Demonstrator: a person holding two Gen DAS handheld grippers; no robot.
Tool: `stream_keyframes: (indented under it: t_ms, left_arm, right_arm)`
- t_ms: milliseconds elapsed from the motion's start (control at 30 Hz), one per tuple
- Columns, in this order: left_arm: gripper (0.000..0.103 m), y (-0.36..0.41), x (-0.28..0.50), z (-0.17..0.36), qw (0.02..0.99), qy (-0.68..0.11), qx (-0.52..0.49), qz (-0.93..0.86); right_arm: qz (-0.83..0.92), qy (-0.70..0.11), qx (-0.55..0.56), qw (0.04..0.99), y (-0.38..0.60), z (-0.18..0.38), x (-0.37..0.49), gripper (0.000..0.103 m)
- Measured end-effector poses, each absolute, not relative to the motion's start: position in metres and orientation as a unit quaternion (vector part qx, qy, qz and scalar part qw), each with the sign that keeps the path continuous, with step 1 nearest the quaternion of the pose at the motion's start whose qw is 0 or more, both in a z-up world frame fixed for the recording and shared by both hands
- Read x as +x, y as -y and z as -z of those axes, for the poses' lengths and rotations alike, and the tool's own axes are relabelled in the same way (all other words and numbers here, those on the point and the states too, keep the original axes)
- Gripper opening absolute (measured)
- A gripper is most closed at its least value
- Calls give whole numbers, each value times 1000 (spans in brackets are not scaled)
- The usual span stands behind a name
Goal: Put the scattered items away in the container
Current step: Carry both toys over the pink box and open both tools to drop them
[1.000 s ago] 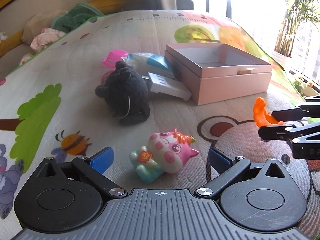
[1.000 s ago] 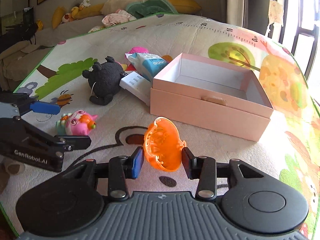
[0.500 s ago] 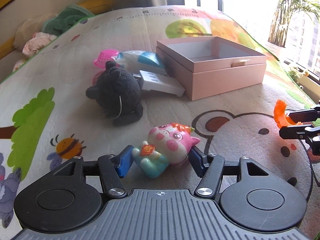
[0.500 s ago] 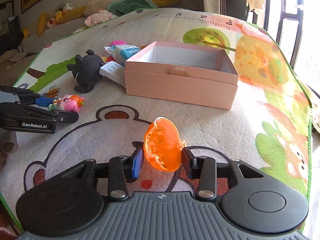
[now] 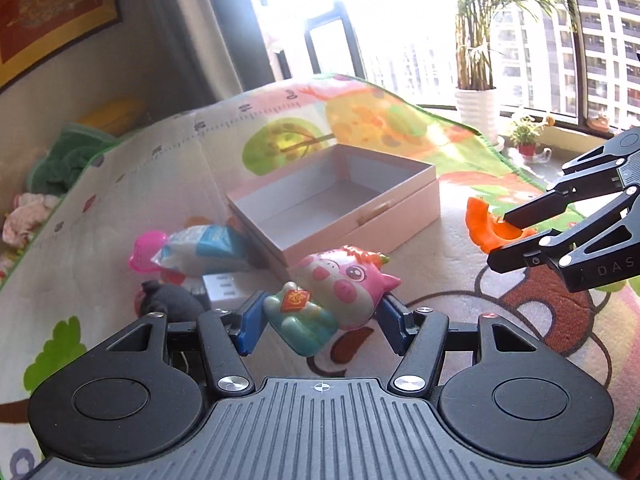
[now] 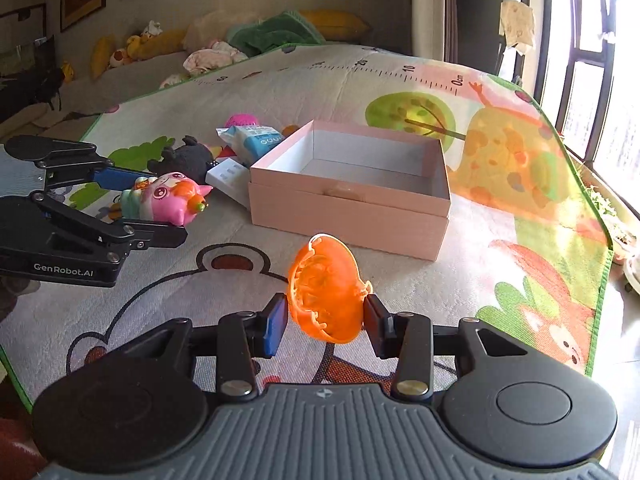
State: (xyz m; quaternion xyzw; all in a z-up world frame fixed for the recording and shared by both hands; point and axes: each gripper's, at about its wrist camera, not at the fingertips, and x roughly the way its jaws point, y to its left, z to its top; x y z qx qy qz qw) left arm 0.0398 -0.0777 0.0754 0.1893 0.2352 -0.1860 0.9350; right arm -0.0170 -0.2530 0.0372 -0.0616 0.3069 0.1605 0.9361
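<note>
My left gripper is shut on a pink pig toy and holds it above the play mat, just short of the open pink box. In the right wrist view the pig toy hangs in the left gripper left of the box. My right gripper is shut on an orange half-shell, in front of the box; it also shows in the left wrist view.
Left of the box lie a black plush toy, a white power strip, a blue-white packet and a pink shell. Pillows and soft toys line the far edge. Potted plants stand by the window.
My left gripper closed on the pig toy, lifted it off the mat and moved it toward the box. My right gripper, still holding the orange shell, rose and came closer to the box.
</note>
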Motion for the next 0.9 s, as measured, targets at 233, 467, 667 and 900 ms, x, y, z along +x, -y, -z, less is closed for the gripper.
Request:
stream_keyframes:
  t_ms: [233,467,667,900]
  left_arm:
    - [64,99,125,-91,948,-197,169,184]
    - [79,91,186,-88,955,-210,126,166]
    - [95,46,148,-83,961,-199,142,133]
    - [100,-7,96,-63,960,-248,109,67]
  right_arm:
    - [-140,-268,-19,953,266,-82,67,41]
    - [-112,-277,52,953,271,-93,169,57]
    - [-85,-271,41,958,276,-88,173,59]
    - [-99,-250,-29,963,237,-78,138,59]
